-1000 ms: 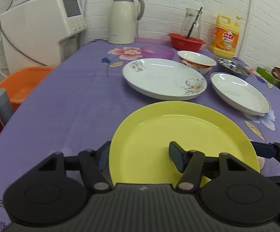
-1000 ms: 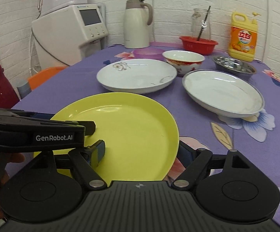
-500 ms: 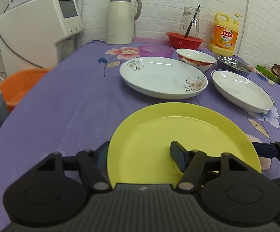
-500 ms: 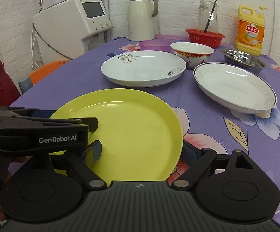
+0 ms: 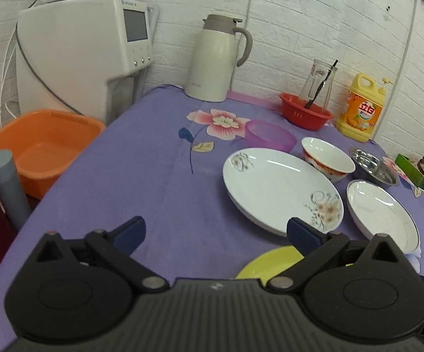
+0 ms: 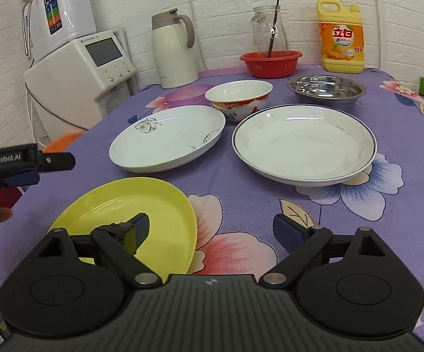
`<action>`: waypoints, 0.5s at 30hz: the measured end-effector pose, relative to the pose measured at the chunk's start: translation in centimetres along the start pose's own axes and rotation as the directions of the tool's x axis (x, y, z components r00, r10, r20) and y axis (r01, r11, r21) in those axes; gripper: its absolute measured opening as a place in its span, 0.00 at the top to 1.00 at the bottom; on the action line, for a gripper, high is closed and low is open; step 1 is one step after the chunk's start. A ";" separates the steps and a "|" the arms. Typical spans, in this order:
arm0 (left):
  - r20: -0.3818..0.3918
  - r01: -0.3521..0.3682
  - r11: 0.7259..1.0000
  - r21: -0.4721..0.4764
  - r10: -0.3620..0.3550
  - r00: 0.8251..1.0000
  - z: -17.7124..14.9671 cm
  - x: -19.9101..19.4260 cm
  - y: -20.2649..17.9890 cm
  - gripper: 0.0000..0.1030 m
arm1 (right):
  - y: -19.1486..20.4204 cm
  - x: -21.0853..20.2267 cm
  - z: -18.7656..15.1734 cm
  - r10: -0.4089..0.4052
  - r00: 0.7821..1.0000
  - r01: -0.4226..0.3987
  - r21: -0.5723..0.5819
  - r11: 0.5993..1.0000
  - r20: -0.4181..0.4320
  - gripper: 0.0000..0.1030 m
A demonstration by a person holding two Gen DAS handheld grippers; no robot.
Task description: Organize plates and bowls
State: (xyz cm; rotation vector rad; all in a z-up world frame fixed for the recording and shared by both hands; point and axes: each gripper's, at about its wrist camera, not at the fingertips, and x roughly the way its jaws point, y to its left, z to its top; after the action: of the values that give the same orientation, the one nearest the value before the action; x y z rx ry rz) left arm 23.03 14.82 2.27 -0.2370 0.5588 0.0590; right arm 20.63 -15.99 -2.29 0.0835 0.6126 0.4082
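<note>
The yellow plate (image 6: 130, 214) lies flat on the tabletop (image 6: 270, 205) near the floral plate (image 6: 168, 139), both hand-held grippers — left (image 5: 216, 233), jaws just opened, and right (image 6: 212, 228) — gaping empty, with all dishes apparently still unstacked.

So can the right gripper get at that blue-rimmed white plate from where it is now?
Probably yes. The right gripper is open and empty, and only bare tablecloth lies between it and the blue-rimmed white plate. The yellow plate sits off to the left.
</note>
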 end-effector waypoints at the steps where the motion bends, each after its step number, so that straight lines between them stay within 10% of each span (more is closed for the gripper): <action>1: 0.006 0.000 1.000 0.000 0.000 1.000 0.6 0.3 0.1 0.01 | -0.1 0.3 0.3 0.004 1.000 -0.004 -0.002 1.000 -0.003 0.00; 9: 0.073 -0.049 0.999 0.014 0.048 0.996 6.4 3.1 0.2 0.01 | 1.2 3.7 5.9 0.054 0.997 -0.046 -0.132 0.990 0.059 0.00; 15: -0.022 -0.057 0.998 0.023 0.058 0.998 5.7 6.8 0.5 0.01 | 3.1 9.9 9.2 0.064 0.997 -0.055 -0.214 0.975 0.035 0.00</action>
State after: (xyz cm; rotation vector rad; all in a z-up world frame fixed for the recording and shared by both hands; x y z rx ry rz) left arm 31.63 16.63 3.21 -0.1999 0.5891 0.1059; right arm 32.14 -8.82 0.52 -0.0945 0.5224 0.5269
